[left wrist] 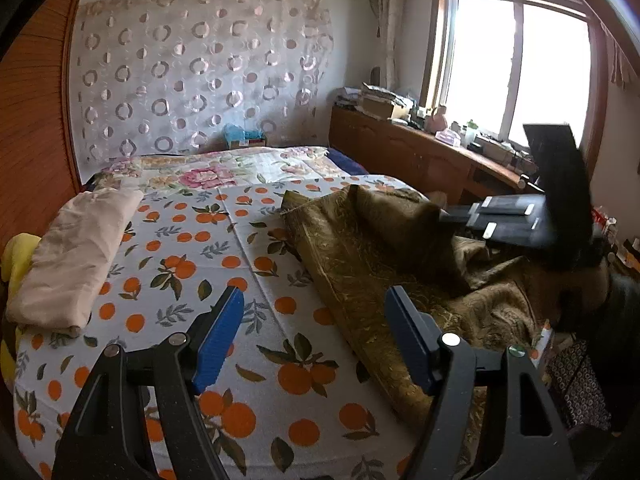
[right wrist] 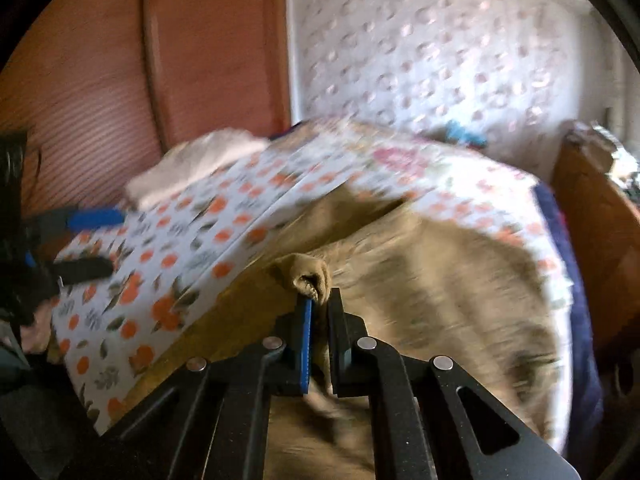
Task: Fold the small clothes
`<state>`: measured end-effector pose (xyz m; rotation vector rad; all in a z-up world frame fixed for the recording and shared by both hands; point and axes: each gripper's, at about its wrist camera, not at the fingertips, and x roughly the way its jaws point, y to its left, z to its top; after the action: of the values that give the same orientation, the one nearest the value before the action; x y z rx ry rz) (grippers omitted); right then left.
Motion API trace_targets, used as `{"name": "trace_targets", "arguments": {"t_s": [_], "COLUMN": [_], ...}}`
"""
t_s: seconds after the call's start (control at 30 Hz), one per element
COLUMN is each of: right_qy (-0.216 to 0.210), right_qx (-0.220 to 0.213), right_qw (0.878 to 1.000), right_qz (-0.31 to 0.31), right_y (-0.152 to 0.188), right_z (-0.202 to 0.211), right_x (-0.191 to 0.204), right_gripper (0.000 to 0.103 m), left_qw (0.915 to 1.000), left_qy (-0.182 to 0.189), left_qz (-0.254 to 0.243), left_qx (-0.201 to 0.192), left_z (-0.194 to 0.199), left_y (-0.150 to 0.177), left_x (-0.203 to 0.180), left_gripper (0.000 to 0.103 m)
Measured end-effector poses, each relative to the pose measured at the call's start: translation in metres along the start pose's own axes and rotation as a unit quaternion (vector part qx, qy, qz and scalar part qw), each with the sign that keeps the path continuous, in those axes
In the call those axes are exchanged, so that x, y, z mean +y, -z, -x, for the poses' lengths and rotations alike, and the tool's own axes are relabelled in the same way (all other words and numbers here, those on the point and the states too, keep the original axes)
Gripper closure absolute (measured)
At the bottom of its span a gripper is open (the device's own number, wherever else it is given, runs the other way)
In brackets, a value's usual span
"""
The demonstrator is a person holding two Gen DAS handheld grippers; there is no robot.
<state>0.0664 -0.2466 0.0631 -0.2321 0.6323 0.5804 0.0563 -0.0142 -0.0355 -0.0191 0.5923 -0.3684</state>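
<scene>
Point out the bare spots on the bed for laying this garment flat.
Bare sheet lies between the folded beige cloth and the olive garment, under the left gripper. The bed's window side is crowded; the right gripper pinches the garment there.

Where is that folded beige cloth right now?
In the left wrist view, the folded beige cloth lies at the left edge of the orange-print bedsheet, beside the wooden wall panel, well apart from the brown garment.
</scene>
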Motion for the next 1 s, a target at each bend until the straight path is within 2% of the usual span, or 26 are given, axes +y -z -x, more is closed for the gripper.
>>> {"name": "trace_targets", "arguments": {"t_s": [0.17,0.3,0.43,0.6,0.67,0.83,0.93,1.0], "right_qy": [0.058,0.112,0.142,0.146,0.14,0.118,0.108,0.102], "right_qx": [-0.014,0.006,0.033,0.06,0.062,0.069,0.073,0.069], "right_qw": [0.998,0.992,0.988,0.986,0.987,0.988,0.988,0.988], "right_qz": [-0.032,-0.052,-0.054,-0.049,-0.053,-0.072,-0.082,-0.089], "right_y": [-0.01,-0.009,0.0,0.007,0.006,0.004,0.003,0.002], "right_z": [0.023,0.016,0.003,-0.02,-0.025,-0.032,-0.031,-0.03], "right_x": [-0.057,-0.099,-0.121,-0.123,-0.13,-0.145,-0.152,-0.156], "right_gripper": [0.096,0.096,0.096,0.096,0.096,0.096,0.096,0.096], "left_qw": [0.9999,0.9998,0.999,0.997,0.9961,0.9928,0.9906,0.9898], "left_qy": [0.015,0.01,0.002,0.0,0.008,0.016,0.024,0.033], "left_qz": [-0.003,-0.016,-0.035,-0.058,-0.056,-0.058,-0.066,-0.073], "left_qx": [0.004,0.009,0.026,0.052,0.067,0.104,0.117,0.118], "left_z": [-0.021,-0.041,-0.069,-0.109,-0.131,-0.172,-0.188,-0.193], "left_y": [-0.021,-0.042,-0.065,-0.088,-0.098,-0.111,-0.115,-0.117], "left_x": [0.004,0.007,0.006,0.007,0.01,0.016,0.011,0.007], "left_gripper": [0.029,0.029,0.029,0.029,0.038,0.047,0.065,0.067]}}
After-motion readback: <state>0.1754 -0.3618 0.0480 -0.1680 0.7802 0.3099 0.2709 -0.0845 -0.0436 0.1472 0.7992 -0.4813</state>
